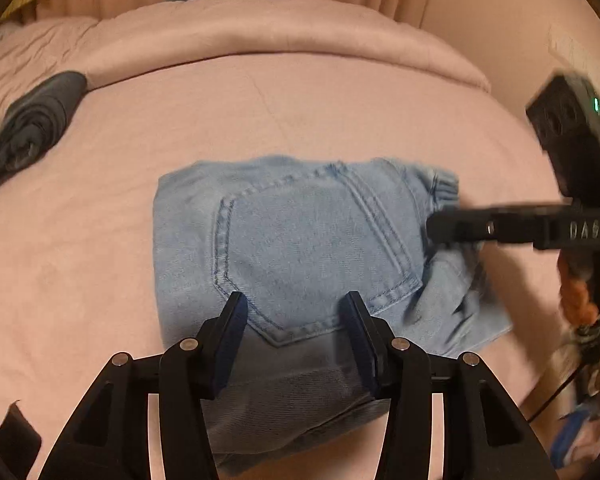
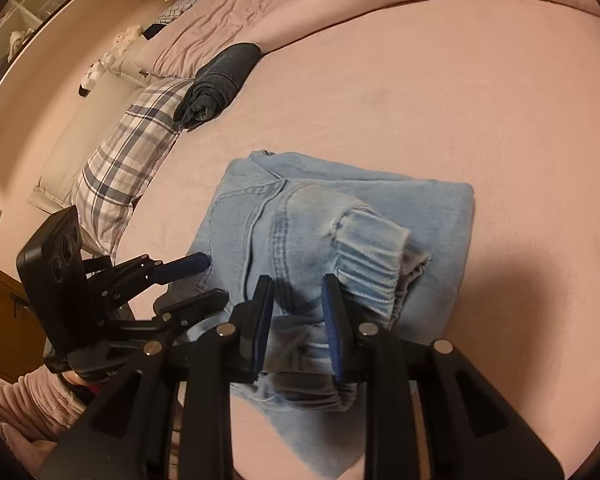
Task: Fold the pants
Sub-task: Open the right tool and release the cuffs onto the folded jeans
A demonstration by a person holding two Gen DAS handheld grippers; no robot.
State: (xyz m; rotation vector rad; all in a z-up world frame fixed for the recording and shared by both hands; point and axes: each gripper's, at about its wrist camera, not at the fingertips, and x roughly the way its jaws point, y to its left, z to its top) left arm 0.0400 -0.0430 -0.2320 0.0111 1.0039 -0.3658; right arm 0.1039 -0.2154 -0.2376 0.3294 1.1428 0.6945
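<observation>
Light blue denim pants (image 1: 300, 240) lie folded into a compact bundle on the pink bed, back pocket up. They also show in the right wrist view (image 2: 340, 216), with an elastic cuff (image 2: 372, 256) on top. My left gripper (image 1: 296, 304) is open, its fingers just above the bundle's near edge, holding nothing. My right gripper (image 2: 298, 292) is open over the cuff end. It shows blurred in the left wrist view (image 1: 440, 228), at the bundle's right edge. The left gripper shows in the right wrist view (image 2: 204, 280), open at the bundle's left edge.
A rolled dark garment (image 1: 32, 128) lies at the far left of the bed (image 1: 340, 120), also in the right wrist view (image 2: 216, 84). A plaid pillow (image 2: 132, 152) sits beside it. A rolled pink duvet (image 1: 260, 32) lies along the far side.
</observation>
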